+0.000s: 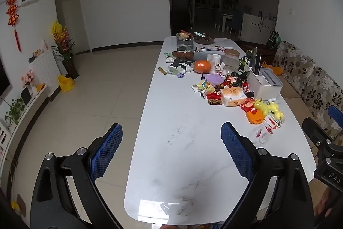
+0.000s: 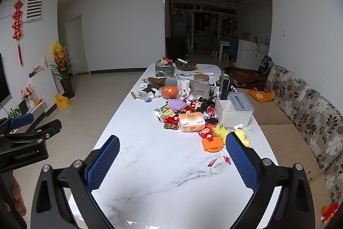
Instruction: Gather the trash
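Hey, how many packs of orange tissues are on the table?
1. The tissue pack lies mid-table, left of the white organizer box, beside the toy cars. Clutter may hide others.

We carry two alike tools. Our left gripper (image 1: 172, 138) has matte black arms, each a long triangle with a slot cut through, and silver round screws at the joints. Its fingers (image 1: 107, 151) wear blue pads with a fine diamond grid. Our right gripper (image 2: 172, 153) is built the same, blue pads (image 2: 242, 161) and all. Each body shows white lettering (partly cut off in one view, "GenRobot.AI" in the other).
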A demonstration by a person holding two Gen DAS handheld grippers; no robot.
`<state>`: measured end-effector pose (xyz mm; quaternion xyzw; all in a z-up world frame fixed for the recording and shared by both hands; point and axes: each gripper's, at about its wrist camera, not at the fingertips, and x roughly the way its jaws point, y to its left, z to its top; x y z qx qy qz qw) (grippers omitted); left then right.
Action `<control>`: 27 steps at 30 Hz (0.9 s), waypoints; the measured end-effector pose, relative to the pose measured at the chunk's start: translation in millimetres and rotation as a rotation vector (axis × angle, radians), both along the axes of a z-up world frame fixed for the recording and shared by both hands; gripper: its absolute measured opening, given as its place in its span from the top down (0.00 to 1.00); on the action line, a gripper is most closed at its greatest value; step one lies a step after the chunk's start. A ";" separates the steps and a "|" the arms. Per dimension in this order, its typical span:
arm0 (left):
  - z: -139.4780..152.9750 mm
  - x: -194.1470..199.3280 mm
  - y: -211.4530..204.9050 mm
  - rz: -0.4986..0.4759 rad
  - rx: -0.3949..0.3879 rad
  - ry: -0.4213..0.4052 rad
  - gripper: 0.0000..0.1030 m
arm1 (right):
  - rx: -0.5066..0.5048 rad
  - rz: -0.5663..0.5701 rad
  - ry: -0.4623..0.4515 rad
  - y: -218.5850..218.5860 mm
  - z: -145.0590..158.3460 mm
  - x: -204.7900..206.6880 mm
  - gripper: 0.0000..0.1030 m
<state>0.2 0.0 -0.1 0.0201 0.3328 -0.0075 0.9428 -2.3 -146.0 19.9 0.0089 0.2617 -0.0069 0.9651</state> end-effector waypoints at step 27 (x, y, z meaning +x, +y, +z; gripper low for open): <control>-2.7 -1.1 2.8 -0.002 0.003 0.003 0.12 | 0.002 -0.002 0.008 -0.4 -5.3 4.0 0.05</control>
